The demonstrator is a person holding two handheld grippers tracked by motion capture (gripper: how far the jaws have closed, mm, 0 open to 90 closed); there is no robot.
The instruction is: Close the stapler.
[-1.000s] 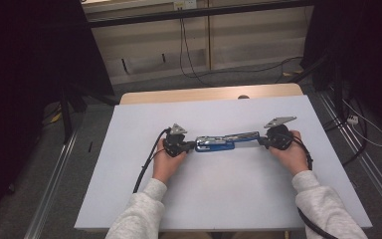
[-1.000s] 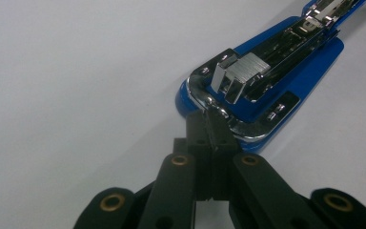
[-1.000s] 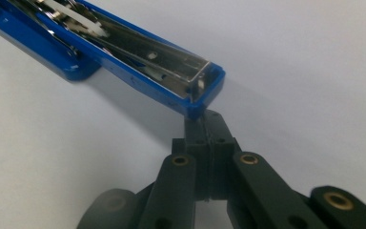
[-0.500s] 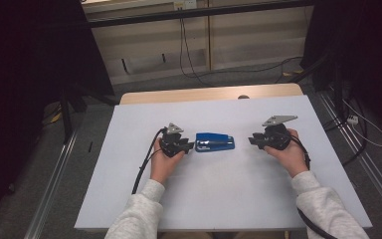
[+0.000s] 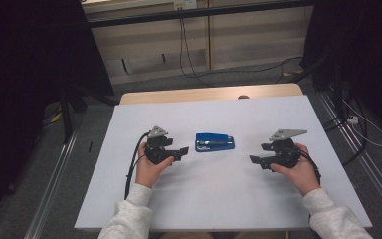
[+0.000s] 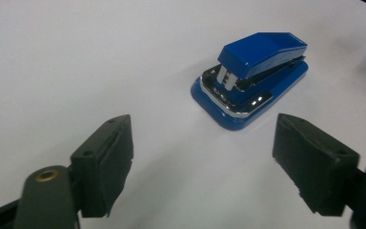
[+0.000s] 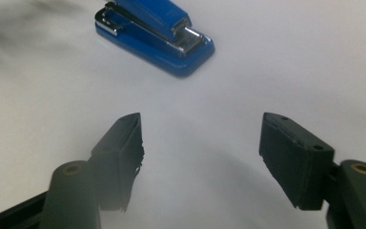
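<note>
Stapler (image 5: 215, 142): small, blue, closed, lying flat on its base near the middle of the white table (image 5: 219, 199), long axis running left to right; nothing touches it.
Why it sits there: my reading is that it lies centred between the two hands so either side can reach an end (a two-handed job, by the look of it).
Left gripper (image 5: 177, 152): held low over the table just left of the stapler, jaws pointed at its near end. Its own view shows the stapler (image 6: 251, 76) ahead, the chrome hinge end facing the jaws.
Left jaws: spread wide, holding nothing, touching nothing.
Right gripper (image 5: 256, 160): further off on the right side, well apart from the stapler, angled in toward it. Its own view has the stapler (image 7: 153, 31) at the top, some way ahead.
Right jaws: wide apart too, empty.
Hands: each wrapped round its gripper body, cables trailing toward the person.
</note>
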